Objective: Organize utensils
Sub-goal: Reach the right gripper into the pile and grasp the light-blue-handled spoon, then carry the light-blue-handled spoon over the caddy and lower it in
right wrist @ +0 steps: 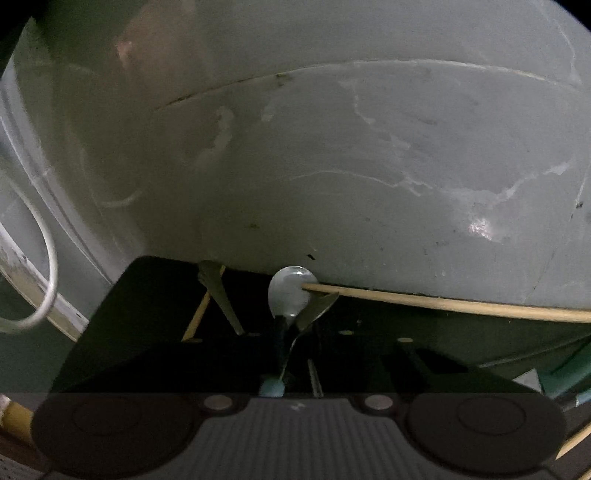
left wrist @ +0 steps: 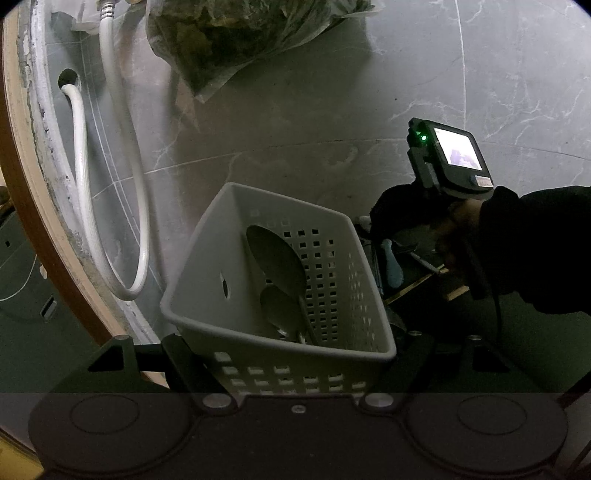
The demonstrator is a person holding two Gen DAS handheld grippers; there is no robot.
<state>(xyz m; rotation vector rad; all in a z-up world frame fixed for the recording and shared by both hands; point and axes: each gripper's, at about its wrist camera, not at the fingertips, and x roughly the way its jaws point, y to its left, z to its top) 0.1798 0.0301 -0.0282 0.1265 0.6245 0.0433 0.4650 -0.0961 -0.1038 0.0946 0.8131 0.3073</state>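
Note:
A white perforated basket [left wrist: 236, 266] sits tilted between the fingers of my left gripper [left wrist: 291, 354], which is shut on its lower walls. Two large spoons [left wrist: 277, 258] lie inside it. To its right, a hand in a black sleeve [left wrist: 535, 251] holds my right gripper [left wrist: 391, 221] low beside the basket. In the right wrist view, a metal spoon [right wrist: 290, 291] with a blue handle and a fork [right wrist: 317, 308] stick out forward between the dark fingers of my right gripper [right wrist: 295, 332], which is shut on their stems. A wooden chopstick [right wrist: 461, 304] lies across behind them.
A white hose [left wrist: 110, 147] loops along the left wall edge. A plastic bag of greens [left wrist: 240, 33] lies at the top. Grey marbled tile [right wrist: 369, 166] rises behind the dark green surface [left wrist: 22, 343]. More chopsticks [right wrist: 197, 314] lie under the right gripper.

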